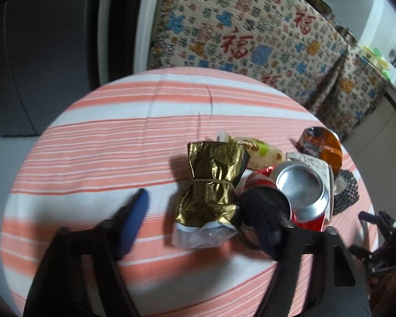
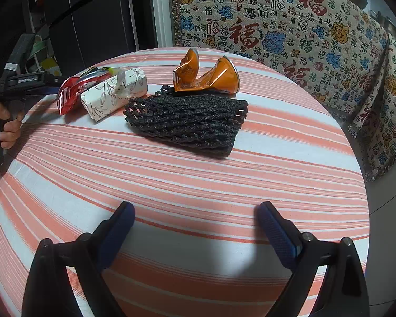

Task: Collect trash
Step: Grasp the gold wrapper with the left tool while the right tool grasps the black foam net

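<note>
A crumpled gold foil bag (image 1: 211,185) lies on the striped cloth of the counter (image 1: 105,132), just beside a crushed red can (image 1: 303,192), with the left hand-held gripper (image 1: 198,195) around it. That gripper is not clenched: its right finger sits against the bag's side, and its left finger (image 1: 134,219) stands clear. Farther right lie a white patterned box (image 2: 113,95), a black foam net (image 2: 187,121) and a crushed orange can (image 2: 206,76), while the right hand-held gripper (image 2: 195,206) hangs released over bare cloth.
</note>
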`<move>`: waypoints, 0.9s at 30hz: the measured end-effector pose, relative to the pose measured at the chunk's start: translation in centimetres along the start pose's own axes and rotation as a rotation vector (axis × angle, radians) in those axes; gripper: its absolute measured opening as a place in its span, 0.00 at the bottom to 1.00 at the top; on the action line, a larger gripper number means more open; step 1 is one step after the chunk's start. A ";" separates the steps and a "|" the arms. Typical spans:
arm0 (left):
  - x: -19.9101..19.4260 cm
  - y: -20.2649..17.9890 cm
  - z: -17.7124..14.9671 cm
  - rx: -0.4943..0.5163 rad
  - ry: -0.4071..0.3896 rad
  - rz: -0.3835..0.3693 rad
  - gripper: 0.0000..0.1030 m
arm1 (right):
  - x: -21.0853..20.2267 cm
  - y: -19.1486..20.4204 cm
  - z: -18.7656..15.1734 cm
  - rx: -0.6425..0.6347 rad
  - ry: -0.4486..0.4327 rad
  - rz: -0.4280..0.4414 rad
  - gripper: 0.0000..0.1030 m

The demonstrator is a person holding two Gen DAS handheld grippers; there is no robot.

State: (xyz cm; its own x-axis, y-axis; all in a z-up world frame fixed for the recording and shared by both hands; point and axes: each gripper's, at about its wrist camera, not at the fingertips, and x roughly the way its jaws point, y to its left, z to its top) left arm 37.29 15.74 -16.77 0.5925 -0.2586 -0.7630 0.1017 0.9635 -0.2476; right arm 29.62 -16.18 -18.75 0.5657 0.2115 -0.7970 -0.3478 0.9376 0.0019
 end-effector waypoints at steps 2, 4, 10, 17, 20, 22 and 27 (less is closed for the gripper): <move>0.2 -0.4 -0.4 0.021 0.005 -0.010 0.47 | 0.0 0.0 0.0 0.000 0.000 0.000 0.95; -0.3 -0.5 -0.9 0.021 -0.006 0.007 0.46 | 0.1 0.1 0.0 0.000 0.000 0.001 0.95; -3.7 0.0 -3.6 -0.038 0.022 0.149 0.46 | 0.2 0.3 0.0 -0.001 -0.001 0.005 0.95; -8.5 -3.0 -9.2 -0.069 0.025 0.148 0.46 | 0.5 -2.0 0.5 0.034 -0.001 -0.014 0.95; -8.8 -5.4 -11.0 -0.042 0.016 0.136 0.47 | 0.8 -2.5 1.4 0.022 -0.014 0.010 0.94; -8.5 -6.9 -11.7 -0.013 0.019 0.135 0.47 | 0.8 -3.0 2.3 0.064 -0.053 0.052 0.93; -6.8 -8.5 -12.6 0.033 0.030 0.158 0.53 | 1.1 -2.4 3.7 0.053 -0.097 0.174 0.49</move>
State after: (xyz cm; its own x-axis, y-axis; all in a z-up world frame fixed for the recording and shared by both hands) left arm 22.34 8.48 -17.02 0.5788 -0.1051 -0.8087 0.0354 0.9940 -0.1039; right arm 33.77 -17.17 -17.38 0.5703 0.3949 -0.7203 -0.4084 0.8971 0.1684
